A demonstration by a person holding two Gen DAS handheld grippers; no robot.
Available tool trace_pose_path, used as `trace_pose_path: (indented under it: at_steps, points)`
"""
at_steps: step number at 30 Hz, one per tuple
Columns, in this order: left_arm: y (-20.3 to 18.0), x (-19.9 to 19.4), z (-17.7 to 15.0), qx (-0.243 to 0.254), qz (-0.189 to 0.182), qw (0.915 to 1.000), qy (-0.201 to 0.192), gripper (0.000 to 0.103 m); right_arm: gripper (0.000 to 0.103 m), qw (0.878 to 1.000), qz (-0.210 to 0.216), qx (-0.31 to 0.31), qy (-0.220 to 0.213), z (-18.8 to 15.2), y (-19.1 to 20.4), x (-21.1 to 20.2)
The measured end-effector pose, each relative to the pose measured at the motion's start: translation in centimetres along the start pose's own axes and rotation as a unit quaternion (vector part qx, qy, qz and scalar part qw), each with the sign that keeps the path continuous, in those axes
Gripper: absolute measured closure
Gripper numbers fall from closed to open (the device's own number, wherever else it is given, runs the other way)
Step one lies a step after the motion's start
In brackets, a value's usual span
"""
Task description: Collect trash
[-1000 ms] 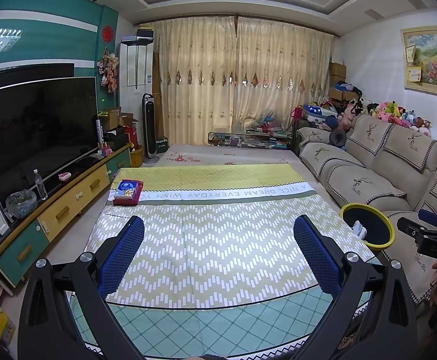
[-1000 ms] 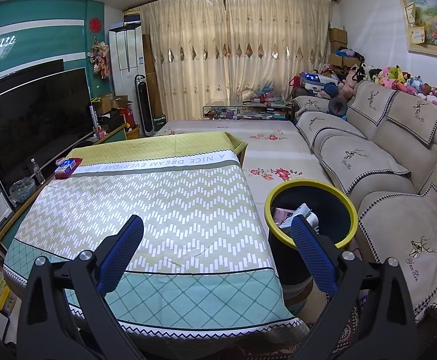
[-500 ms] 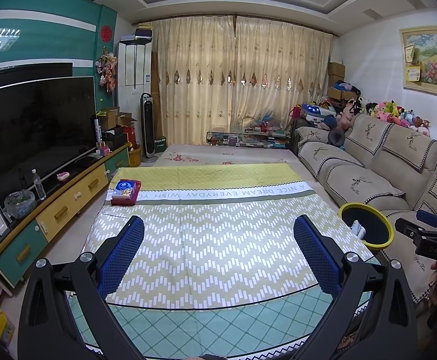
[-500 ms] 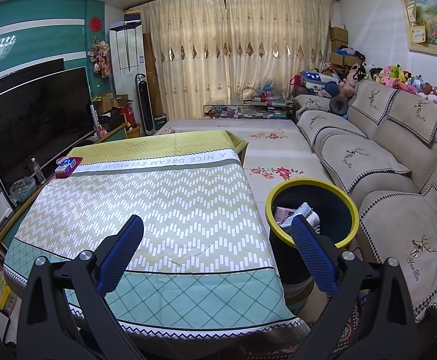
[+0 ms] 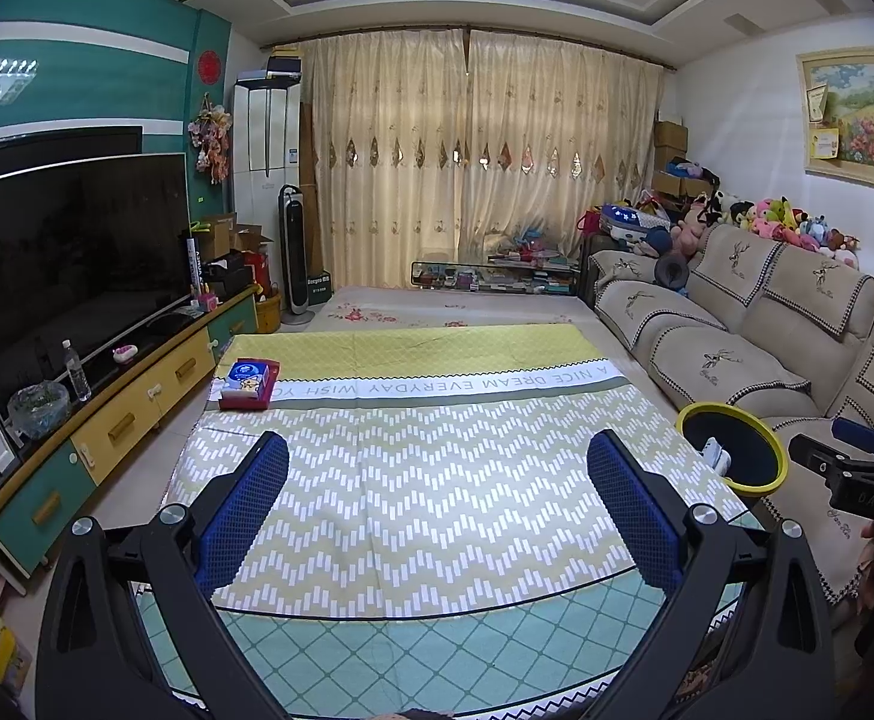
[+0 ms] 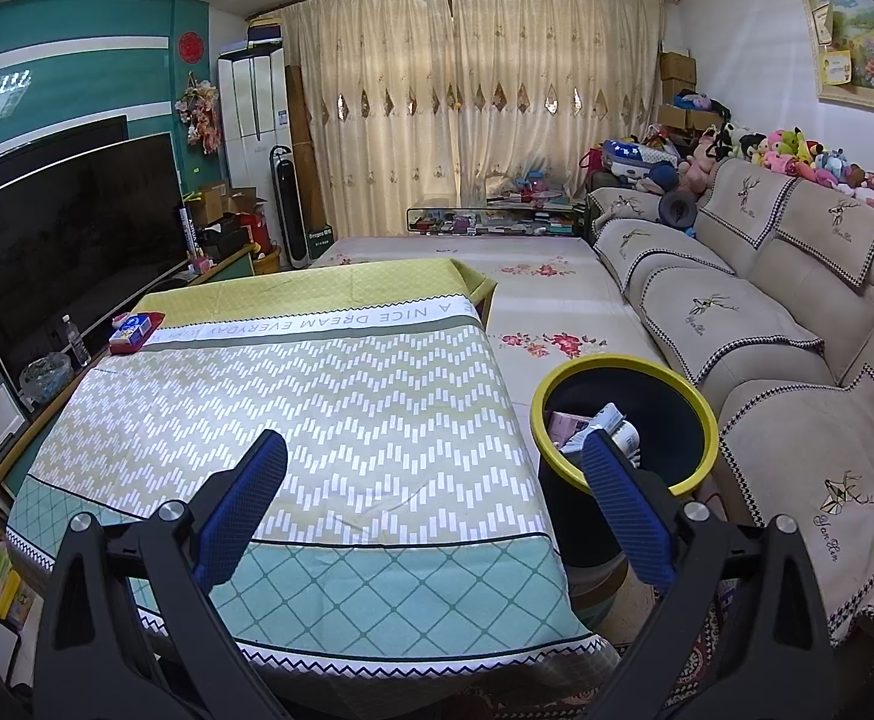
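A black trash bin with a yellow rim (image 6: 624, 420) stands on the floor at the table's right side, with paper and packaging trash (image 6: 601, 423) inside; in the left wrist view the bin (image 5: 732, 450) shows at the table's right edge. My left gripper (image 5: 437, 453) hovers open over the near part of the patterned tablecloth (image 5: 437, 468), nothing between its blue pads. My right gripper (image 6: 435, 453) is open too, its right finger (image 6: 619, 504) in front of the bin. The right gripper's body (image 5: 856, 474) shows at the far right of the left wrist view.
A red tissue box (image 5: 249, 383) lies on the table's far left corner. A TV (image 5: 71, 264) on a low cabinet (image 5: 131, 414) runs along the left. A beige sofa (image 6: 766, 330) with plush toys lines the right wall. Curtains and a low glass shelf close the back.
Both views have shifted only slightly; the right gripper has drifted a little, the bin sitting marginally lower and nearer. Both grippers stay open and empty.
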State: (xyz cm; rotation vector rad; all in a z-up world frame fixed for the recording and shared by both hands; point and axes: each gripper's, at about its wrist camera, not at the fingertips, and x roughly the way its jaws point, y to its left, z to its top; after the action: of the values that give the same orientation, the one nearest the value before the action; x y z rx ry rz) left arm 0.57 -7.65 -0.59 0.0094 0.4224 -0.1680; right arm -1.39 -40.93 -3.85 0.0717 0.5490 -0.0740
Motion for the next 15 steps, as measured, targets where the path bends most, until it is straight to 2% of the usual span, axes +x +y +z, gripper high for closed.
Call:
trace_pose_path:
  at_steps: [15]
  points:
    - [-0.02, 0.41, -0.05, 0.000, -0.002, 1.0000, 0.006, 0.005, 0.009, 1.000, 0.001, 0.000, 0.003, -0.47, 0.13, 0.15]
